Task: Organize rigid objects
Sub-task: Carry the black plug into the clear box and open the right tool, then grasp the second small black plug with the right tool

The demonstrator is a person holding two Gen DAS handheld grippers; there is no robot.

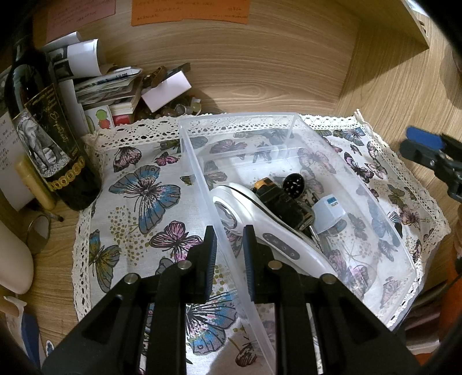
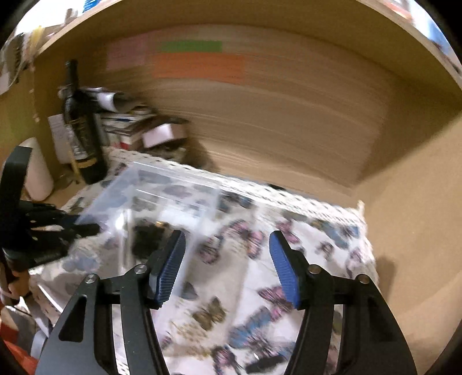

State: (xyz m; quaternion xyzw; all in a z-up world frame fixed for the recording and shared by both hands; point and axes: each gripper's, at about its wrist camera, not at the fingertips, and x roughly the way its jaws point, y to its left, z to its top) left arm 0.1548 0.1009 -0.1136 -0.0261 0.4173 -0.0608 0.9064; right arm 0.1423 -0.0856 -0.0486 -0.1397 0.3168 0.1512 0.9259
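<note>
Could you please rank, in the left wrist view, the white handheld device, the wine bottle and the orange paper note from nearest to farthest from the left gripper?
From the left gripper, jaws closed on the clear bin's wall:
1. White handheld device, inside the bin, just right of the jaws.
2. Wine bottle, standing far left, off the cloth.
3. Orange paper note, on the back wall, top.

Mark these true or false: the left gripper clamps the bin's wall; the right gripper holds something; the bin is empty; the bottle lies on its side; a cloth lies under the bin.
1. Left gripper clamps the clear plastic bin's wall: true.
2. Right gripper holds something: false, its fingers stand apart with nothing between.
3. Bin is empty: false, it holds a white handheld device and small dark items.
4. Dark glass wine bottle lies flat: false, it stands upright.
5. Butterfly-print lace-edged cloth lies under the bin: true.
</note>
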